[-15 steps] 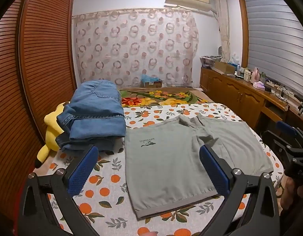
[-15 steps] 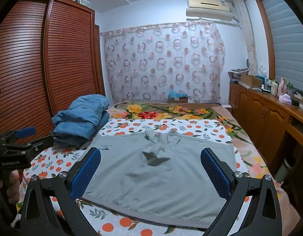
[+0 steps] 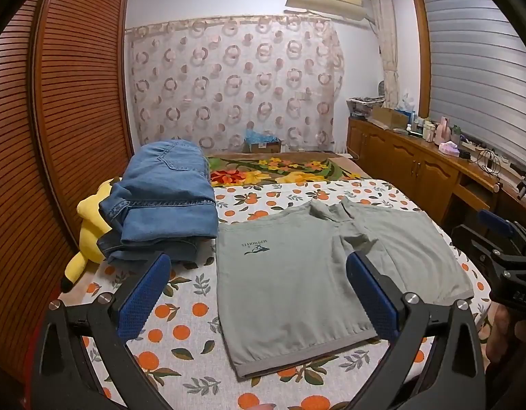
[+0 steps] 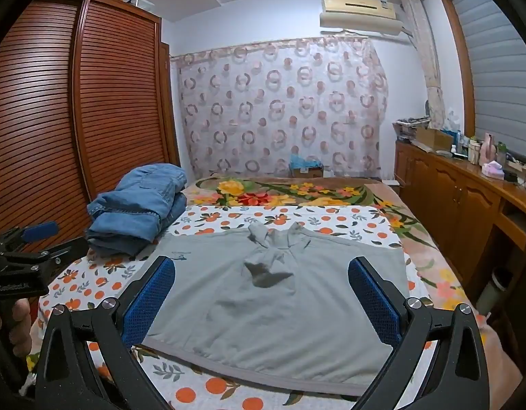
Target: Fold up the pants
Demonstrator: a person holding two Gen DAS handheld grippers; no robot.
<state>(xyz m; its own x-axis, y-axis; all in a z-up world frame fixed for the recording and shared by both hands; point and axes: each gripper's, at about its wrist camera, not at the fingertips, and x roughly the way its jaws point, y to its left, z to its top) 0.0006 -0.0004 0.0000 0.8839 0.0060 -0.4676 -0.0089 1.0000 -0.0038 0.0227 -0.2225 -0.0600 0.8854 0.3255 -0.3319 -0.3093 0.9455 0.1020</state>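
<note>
Grey-green pants (image 3: pixel 297 280) (image 4: pixel 273 294) lie spread flat on the bed, waistband toward me, a small dark logo on the left leg, fabric bunched at the far middle. My left gripper (image 3: pixel 259 273) hovers open above their near left part, blue pads wide apart, nothing between them. My right gripper (image 4: pixel 263 276) hangs open over the middle of the pants, also holding nothing. Each gripper appears at the edge of the other's view, the right gripper (image 3: pixel 502 239) and the left gripper (image 4: pixel 27 242), with a hand below it.
Folded blue jeans (image 3: pixel 167 201) are stacked at the bed's far left beside a yellow plush toy (image 3: pixel 88 232). A slatted wardrobe (image 3: pixel 58 130) runs along the left, a wooden cabinet (image 3: pixel 427 171) with clutter along the right. A floral blanket (image 3: pixel 276 171) covers the far end of the bed.
</note>
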